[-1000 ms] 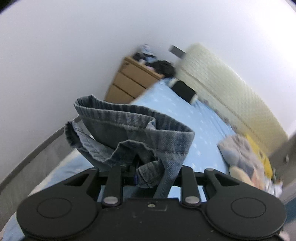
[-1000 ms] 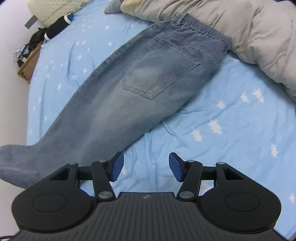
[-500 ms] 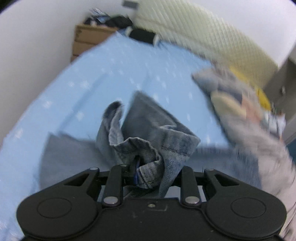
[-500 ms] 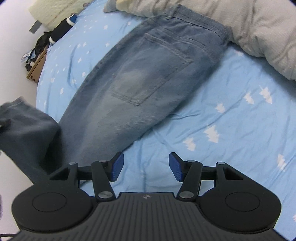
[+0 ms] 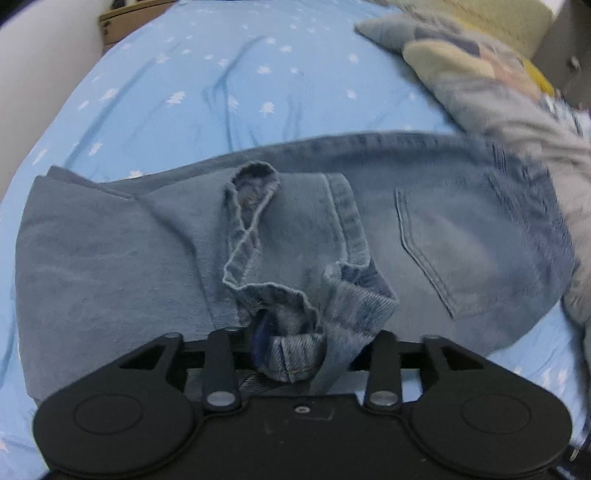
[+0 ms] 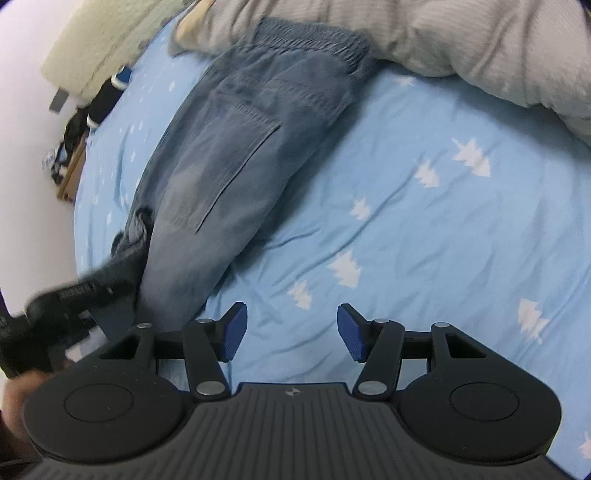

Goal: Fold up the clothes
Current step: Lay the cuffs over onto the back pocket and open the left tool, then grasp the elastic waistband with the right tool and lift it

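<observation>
Jeans (image 5: 461, 236) hem pinched, left gripper (image 5: 291, 350).

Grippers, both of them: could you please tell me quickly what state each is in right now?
Left gripper: shut on the hem of the faded blue denim jeans.
Right gripper: open, holding nothing, above the light blue patterned bedsheet.

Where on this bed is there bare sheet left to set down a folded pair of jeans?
Bare blue sheet lies ahead of the open right hand-held gripper, between the jeans and the grey duvet. More lies beyond the jeans toward the dresser. The duvet side is crowded.
</observation>
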A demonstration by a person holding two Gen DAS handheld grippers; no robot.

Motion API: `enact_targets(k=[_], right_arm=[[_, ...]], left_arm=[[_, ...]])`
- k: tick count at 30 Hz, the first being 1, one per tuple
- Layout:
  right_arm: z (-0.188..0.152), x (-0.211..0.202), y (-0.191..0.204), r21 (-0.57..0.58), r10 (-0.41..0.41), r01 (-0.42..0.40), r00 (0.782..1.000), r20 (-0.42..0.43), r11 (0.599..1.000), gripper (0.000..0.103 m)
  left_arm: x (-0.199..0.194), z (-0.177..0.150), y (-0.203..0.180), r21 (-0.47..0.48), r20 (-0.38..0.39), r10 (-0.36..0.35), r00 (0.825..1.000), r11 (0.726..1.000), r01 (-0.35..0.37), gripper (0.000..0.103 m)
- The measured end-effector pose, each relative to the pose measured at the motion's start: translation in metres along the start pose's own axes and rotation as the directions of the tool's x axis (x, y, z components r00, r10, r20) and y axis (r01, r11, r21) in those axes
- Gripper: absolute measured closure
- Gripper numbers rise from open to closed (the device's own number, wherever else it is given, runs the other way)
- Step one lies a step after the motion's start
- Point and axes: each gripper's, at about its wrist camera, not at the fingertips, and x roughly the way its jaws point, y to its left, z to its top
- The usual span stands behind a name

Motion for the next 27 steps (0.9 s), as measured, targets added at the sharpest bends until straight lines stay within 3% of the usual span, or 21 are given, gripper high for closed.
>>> enact_targets(k=[3, 9, 11, 16, 21, 27], right_arm=[[0.016, 0.005, -0.005, 0.016, 0.018, -0.018, 0.999, 0.036, 1.000, 0.045], [0.064, 0.019, -0.001, 0.038, 0.055, -0.062, 0.986, 0.155, 0.997, 0.032], [0.079, 0.024, 0.002, 0.040, 0.058, -0.066, 0.981, 0.187, 0.997, 0.022], [0.106, 0.038, -0.003, 0.065, 0.053, -0.068, 0.977, 0.207, 0.996, 0.018], [0.122, 0.053, -0.024, 0.201, 0.068, -0.122, 0.964, 0.256, 0.972, 0.017], [0.135, 0.075, -0.028, 0.245, 0.079, -0.152, 0.956, 0.284, 0.957, 0.011]], left_arm=[[-0.001, 0.002, -0.006, 0.034, -0.028, -0.009, 1.000, 0.999, 0.010, 0.040], [-0.012, 0.000, -0.014, 0.050, -0.047, -0.034, 0.998, 0.998, 0.036, 0.031], [-0.017, -0.005, -0.016, 0.052, -0.040, -0.044, 0.998, 0.998, 0.046, 0.028], [-0.026, -0.022, -0.011, 0.004, -0.042, -0.055, 0.998, 0.998, 0.055, 0.027], [-0.035, -0.031, -0.003, -0.030, -0.066, -0.065, 0.996, 0.998, 0.063, 0.027], [-0.049, -0.040, 0.019, -0.085, -0.072, -0.033, 0.997, 0.996, 0.027, 0.027]])
